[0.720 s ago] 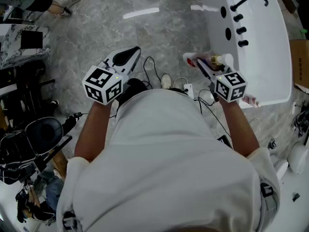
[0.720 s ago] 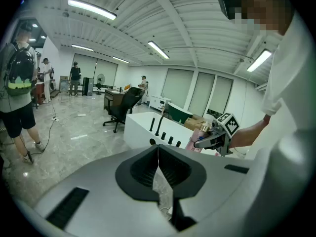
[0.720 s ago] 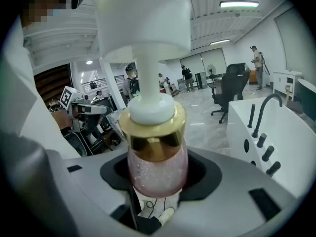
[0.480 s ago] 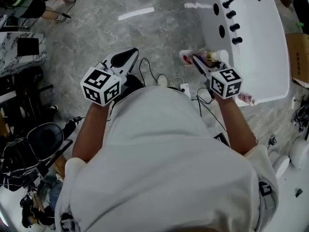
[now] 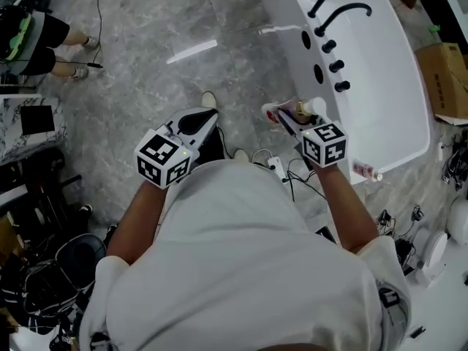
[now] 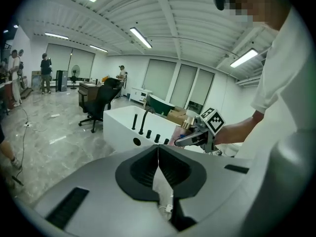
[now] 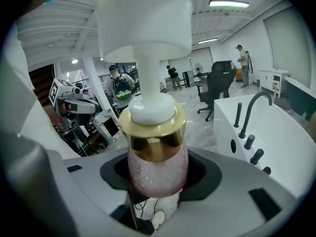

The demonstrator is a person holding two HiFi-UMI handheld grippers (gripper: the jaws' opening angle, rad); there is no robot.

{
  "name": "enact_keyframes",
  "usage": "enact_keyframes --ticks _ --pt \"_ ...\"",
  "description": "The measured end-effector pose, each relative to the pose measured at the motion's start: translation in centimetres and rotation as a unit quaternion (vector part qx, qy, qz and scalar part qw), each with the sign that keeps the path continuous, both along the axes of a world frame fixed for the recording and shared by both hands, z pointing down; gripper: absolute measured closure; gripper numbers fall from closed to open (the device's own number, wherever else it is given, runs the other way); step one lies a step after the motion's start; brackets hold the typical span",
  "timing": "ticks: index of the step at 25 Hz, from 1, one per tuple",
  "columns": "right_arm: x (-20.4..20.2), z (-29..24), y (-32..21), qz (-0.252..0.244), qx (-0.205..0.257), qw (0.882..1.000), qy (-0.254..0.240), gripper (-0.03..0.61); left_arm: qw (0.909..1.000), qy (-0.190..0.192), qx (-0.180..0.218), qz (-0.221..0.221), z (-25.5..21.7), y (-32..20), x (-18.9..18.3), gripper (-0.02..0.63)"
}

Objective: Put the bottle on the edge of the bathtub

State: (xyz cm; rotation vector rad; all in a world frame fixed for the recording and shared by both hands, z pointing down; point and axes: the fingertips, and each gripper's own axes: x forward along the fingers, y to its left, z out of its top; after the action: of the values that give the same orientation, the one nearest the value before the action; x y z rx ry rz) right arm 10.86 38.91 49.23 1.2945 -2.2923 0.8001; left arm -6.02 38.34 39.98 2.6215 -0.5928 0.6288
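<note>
A: What takes up the most room?

B: The grey marble floor (image 5: 146, 64). After it comes the white bathtub (image 5: 387, 101) at the far right, with a black faucet (image 5: 344, 9) and a row of black knobs along its left rim.

A: And the person?

B: They stand near the tub's left side in a white shirt (image 5: 241, 269), both arms stretched forward with a gripper in each hand.

A: The left gripper (image 6: 158, 154)?

B: It is over the floor, well apart from the tub. Its jaws are pressed together with nothing between them.

A: And the right gripper (image 7: 158, 181)?

B: It is at the tub's left rim, jaws spread wide and pinching the bottle (image 7: 157, 152) by its body.

A: So where is the bottle exactly?

B: It is held in those jaws, right beside the tub's left rim, near the knobs. I cannot tell if it touches the rim. From the right gripper view the tub lies to the bottle's right.

A: How does it look?

B: It has a pink glittery body, a gold collar and a white pump head on top.

A: Anything smaller?

B: A white power strip (image 5: 277, 168) with cables lies on the floor between the person and the tub.
</note>
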Motion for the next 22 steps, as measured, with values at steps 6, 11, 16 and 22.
enact_keyframes --ticks 6,11,16,22 --pt "0.4 0.1 -6.8 0.044 -0.004 0.999 0.029 0.354 0.9988 0.025 -0.010 0.042 1.0 -8.3 0.3 0.595" --pt "2.0 -0.6 -14.4 0.089 -0.014 0.995 0.052 0.354 0.9954 0.044 -0.012 0.084 0.1 -16.6 1.0 0.595" --pt "3.7 -1.8 -23.9 0.134 -0.013 0.989 0.054 0.354 0.9917 0.071 -0.040 0.099 -0.7 -25.4 0.2 0.595" --pt "4.6 -2.6 -32.5 0.159 -0.008 0.986 0.051 0.354 0.9923 0.075 -0.027 0.095 -0.8 -31.6 -1.4 0.595"
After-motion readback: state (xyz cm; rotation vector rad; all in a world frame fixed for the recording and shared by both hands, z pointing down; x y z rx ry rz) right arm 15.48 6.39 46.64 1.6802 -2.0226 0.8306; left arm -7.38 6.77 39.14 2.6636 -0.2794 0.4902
